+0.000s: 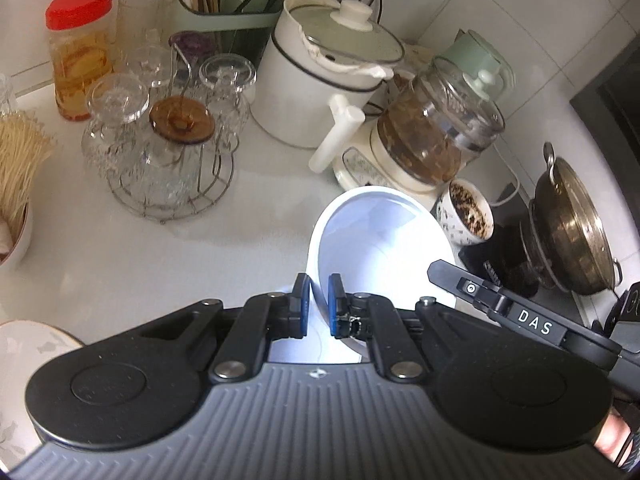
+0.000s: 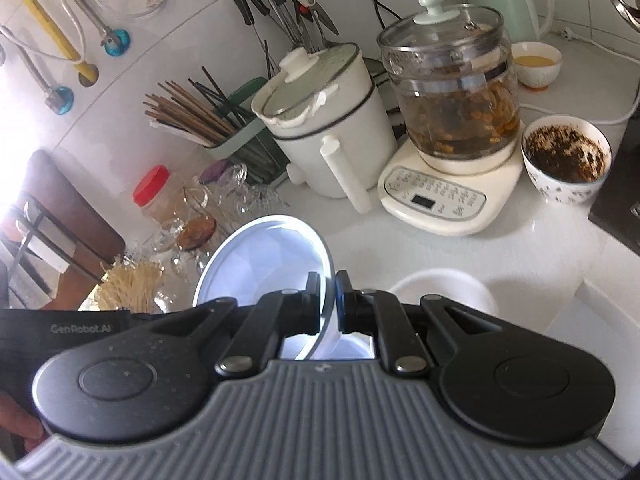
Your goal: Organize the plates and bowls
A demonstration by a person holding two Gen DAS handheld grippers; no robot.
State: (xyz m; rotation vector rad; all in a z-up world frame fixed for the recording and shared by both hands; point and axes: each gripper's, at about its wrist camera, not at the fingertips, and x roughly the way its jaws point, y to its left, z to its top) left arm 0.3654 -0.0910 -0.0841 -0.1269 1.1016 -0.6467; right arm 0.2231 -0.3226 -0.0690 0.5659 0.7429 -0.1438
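Both tools sit closest, each clamped on the rim of white crockery and carrying it above the tabletop (image 1: 248,236). On the left, the left tool (image 1: 316,306) has its blue pads pinched on the edge of a white bowl (image 1: 376,248), which hangs tilted with its hollow facing up and away; gripping by the rim is probably the only hold such narrow pads can get on a wide vessel. To its right, the right tool (image 2: 328,304) is closed the same way on the edge of a white plate (image 2: 264,264), held almost on edge with its face turned left, likely so it clears the clutter. Behind them, from left to right, stand a red-lidded jar (image 1: 78,52), a wire rack of upturned glasses (image 1: 168,148), a white lidded pot (image 1: 324,72) and a glass kettle (image 2: 452,108) on its base. Another white bowl (image 2: 444,292) rests near the tabletop's front edge, perhaps where stacking belongs. A patterned bowl (image 2: 566,160) of dark residue sits further right.
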